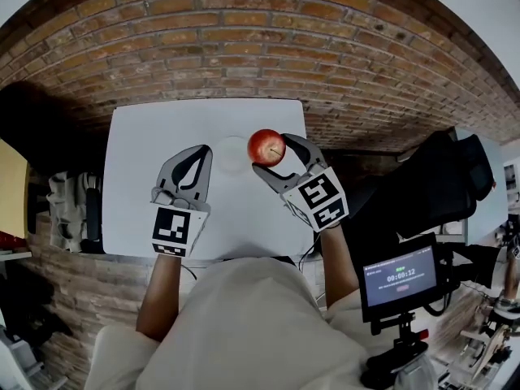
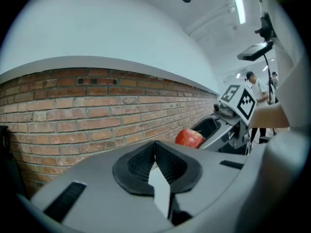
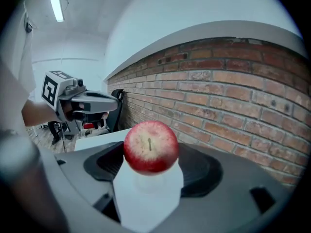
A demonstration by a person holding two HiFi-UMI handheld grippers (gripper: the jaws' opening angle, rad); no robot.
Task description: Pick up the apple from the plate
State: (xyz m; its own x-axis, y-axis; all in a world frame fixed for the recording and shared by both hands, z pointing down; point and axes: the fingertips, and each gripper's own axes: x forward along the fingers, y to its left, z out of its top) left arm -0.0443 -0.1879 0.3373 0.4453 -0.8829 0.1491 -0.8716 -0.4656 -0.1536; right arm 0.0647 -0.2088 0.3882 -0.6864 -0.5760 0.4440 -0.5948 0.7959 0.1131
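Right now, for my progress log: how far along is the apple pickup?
Done: the right gripper is shut on the apple, which appears lifted clear of the white plate. In hand: the apple, held above the table. The left gripper is shut and empty, taking no part. Left: seemingly nothing of the pickup itself.

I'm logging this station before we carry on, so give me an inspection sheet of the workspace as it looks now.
surface: white table, holding only the plate.
job's things: red apple, held up, apparently clear of the plate.
clutter: nothing seen.
grippers: right gripper jaws shut on the apple; left gripper jaws together, empty.
cables: nothing seen on the table.
surroundings: brick wall; timer screen at the person's right.
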